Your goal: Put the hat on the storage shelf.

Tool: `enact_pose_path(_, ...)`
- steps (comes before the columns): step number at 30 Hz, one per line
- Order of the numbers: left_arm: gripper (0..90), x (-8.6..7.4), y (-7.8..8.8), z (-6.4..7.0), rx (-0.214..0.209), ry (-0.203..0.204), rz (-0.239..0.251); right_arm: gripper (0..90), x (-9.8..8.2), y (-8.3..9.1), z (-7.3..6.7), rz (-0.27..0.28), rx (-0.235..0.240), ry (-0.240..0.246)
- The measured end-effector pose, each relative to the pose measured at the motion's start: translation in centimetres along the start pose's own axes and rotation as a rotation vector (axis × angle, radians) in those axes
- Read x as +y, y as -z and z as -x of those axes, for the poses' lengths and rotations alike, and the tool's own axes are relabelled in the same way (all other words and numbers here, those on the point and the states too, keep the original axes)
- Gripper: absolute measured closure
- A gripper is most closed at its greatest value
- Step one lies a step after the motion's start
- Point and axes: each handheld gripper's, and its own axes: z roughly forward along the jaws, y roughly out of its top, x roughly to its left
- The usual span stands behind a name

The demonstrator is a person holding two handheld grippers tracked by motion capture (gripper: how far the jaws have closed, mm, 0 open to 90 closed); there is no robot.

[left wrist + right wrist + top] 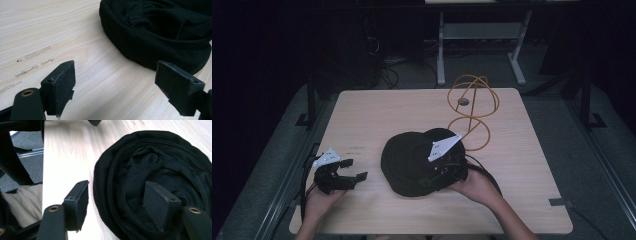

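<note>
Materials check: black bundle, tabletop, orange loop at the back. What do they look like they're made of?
Black bundle: soft matte fabric, probably a knit or jersey garment; it folds and creases, with a seam line around the edge.
Tabletop: light wood or wood-look laminate; straight grain, smooth low sheen, a few smudges.
Orange loop: thin coiled cable, likely plastic-jacketed; it holds springy loops. Too small to tell more.

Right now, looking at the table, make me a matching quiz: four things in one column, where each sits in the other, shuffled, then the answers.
Things
1. black cap
2. orange cable
3. left gripper
4. right gripper

Places
A. coiled at the far right of the table
B. open over bare wood, left of the cap
C. upside down mid-table
D. open astride the cap's rim, one of its fingers inside

Pairs: 1-C, 2-A, 3-B, 4-D
</note>
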Motion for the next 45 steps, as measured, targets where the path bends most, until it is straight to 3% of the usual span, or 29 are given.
enact_pose_path(10,16.4,0.0,0.0,0.0,-0.002,-0.003,0.003,40.6,0.4,-1.2,-0.1,-0.023,0.029,0.008)
enact_pose_path(17,16.4,0.0,0.0,0.1,-0.003,-0.002,0.0,40.7,0.1,-3.1,-0.2,-0.058,0.022,0.028)
enact_pose_path(21,16.4,0.0,0.0,0.1,-0.003,-0.001,0.001,40.5,-0.2,-4.3,-0.1,-0.08,0.037,0.015)
enact_pose_path(30,16.4,0.0,0.0,0.2,-0.003,-0.003,0.0,42.5,-0.8,-5.8,-0.1,-0.125,0.013,0.012)
enact_pose_path(45,16.4,0.0,-0.1,0.2,-0.005,-0.006,-0.006,50.3,-1.5,-6.9,0.0,-0.141,-0.015,-0.006)
